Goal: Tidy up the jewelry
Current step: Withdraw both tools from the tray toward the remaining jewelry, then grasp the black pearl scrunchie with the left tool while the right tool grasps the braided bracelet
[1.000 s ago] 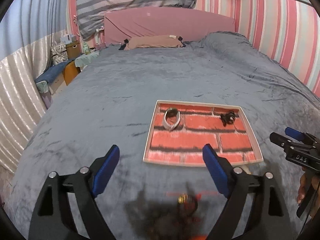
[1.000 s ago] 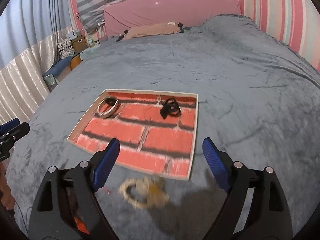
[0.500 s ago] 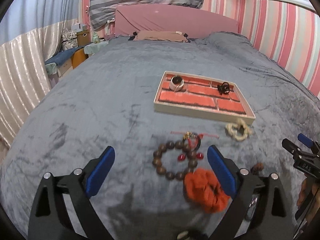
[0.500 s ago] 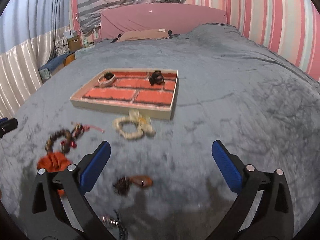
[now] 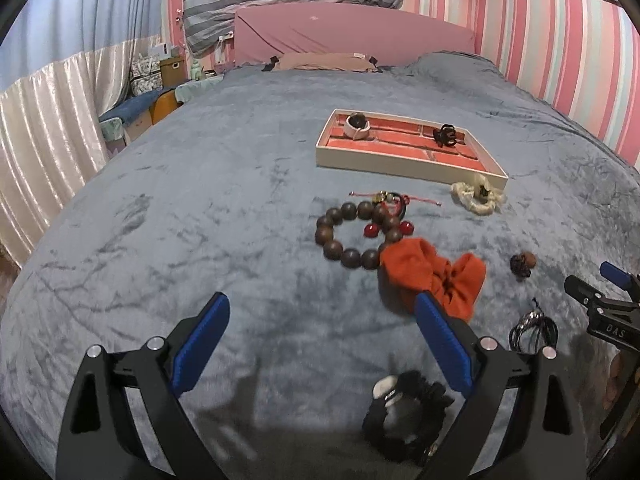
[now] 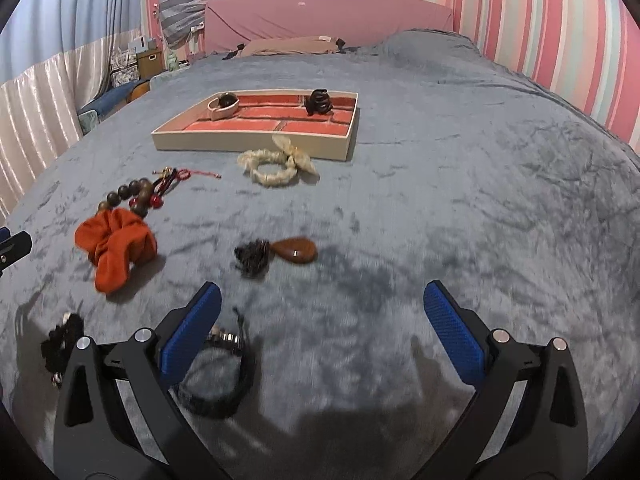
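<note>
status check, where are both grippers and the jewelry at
Left gripper and right gripper open, empty, above the grey bedspread. Brick-patterned tray holds two pieces. Orange fabric scrunchie and brown wooden bead bracelet still loose. Nothing in the way.

We are holding the left gripper (image 5: 320,344) angled downward with its jaws spread wide and nothing between them. We are tilting the right gripper (image 6: 322,338) down likewise, jaws wide and empty; its tip shows in the left view.

Tray (image 6: 256,142) on bed (image 6: 440,200); watch (image 6: 224,105), claw clip (image 6: 318,102) inside (scrunchie (image 6: 276,164) just before it).
</note>
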